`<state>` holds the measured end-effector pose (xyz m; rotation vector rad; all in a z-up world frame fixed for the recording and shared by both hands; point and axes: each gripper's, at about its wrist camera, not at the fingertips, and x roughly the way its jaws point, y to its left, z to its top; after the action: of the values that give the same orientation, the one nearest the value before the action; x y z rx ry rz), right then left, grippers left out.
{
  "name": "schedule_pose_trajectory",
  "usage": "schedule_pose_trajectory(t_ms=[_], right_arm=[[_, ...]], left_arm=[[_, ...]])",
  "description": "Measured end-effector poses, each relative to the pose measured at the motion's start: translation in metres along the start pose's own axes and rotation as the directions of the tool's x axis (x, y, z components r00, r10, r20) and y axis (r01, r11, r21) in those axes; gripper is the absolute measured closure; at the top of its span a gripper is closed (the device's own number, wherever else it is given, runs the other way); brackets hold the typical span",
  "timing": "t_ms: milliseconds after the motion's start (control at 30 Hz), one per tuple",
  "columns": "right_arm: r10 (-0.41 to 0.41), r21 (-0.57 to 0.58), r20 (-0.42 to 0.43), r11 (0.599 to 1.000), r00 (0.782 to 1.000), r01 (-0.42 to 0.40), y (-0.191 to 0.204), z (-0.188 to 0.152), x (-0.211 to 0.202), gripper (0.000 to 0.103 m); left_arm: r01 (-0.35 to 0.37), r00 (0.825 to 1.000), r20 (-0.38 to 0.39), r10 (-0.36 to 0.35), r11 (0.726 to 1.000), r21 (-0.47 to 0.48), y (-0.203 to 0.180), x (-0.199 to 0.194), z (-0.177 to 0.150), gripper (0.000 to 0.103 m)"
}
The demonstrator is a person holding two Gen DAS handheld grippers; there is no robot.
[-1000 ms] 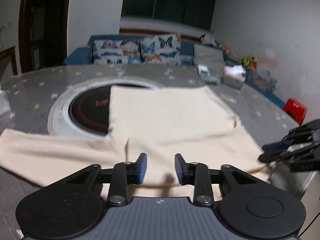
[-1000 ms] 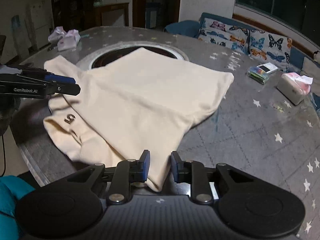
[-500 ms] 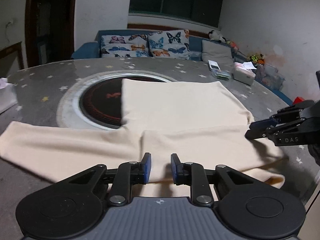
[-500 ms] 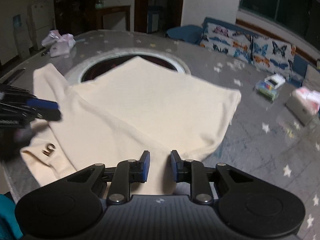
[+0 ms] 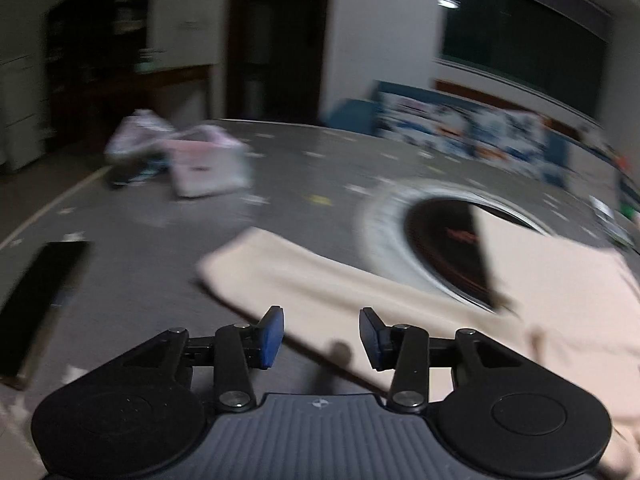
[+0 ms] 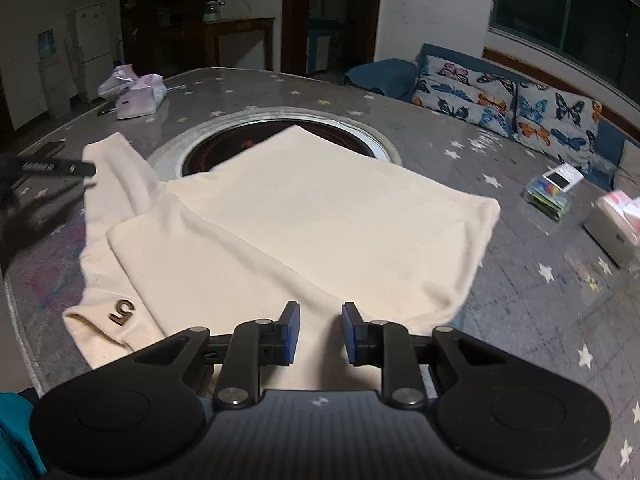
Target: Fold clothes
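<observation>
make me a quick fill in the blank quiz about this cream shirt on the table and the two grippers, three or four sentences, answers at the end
1. The cream shirt partly covers the round ____ set in the table.
2. The brown mark on the shirt's near corner is the digit ____.
3. The fingers of the right gripper stand ____, with cloth showing between them.
4. The cushions on the blue sofa carry a ____ print.

Missing words: burner; 5; open; butterfly
</observation>
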<state>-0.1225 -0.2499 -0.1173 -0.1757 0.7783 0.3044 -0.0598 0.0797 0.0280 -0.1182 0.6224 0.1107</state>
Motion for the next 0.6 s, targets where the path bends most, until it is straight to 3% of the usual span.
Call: schedule_pose_trajectory(t_ms=[133,333,433,533,600], right_arm=[[0.008,-0.003,0.005,1.000,1.000,-0.008,0.006,0.002,-0.001,0.081],[0.011,-0.003,0.011,1.000,1.000,-0.011,0.010,0.001,-0.007,0.081],[0.007,0.005,0.016,1.000,1.000,-0.007,0.010,0.000,-0.011,0.081],[0.004,0.015,0.021,1.000,1.000,-0.004,0.009,-0.002,-0.014,0.081],[0.002,0.023,0.021,1.000,1.000,-0.003,0.008,-0.003,-0.016,0.081]], left_arm=[[-0.079,0.997,0.002,0.079,0.993,-0.090,0.025,0.016,0.012,0.056],[-0.096,0.995,0.000,0.097,0.984,-0.150,0.039,0.030,0.019,0.059],[-0.080,0.997,0.007,0.083,0.981,-0.178,0.042,0.030,0.019,0.069],[-0.064,0.998,0.014,0.068,0.976,-0.206,0.044,0.030,0.020,0.092],[-0.053,0.998,0.019,0.059,0.973,-0.224,0.046,0.029,0.020,0.097]])
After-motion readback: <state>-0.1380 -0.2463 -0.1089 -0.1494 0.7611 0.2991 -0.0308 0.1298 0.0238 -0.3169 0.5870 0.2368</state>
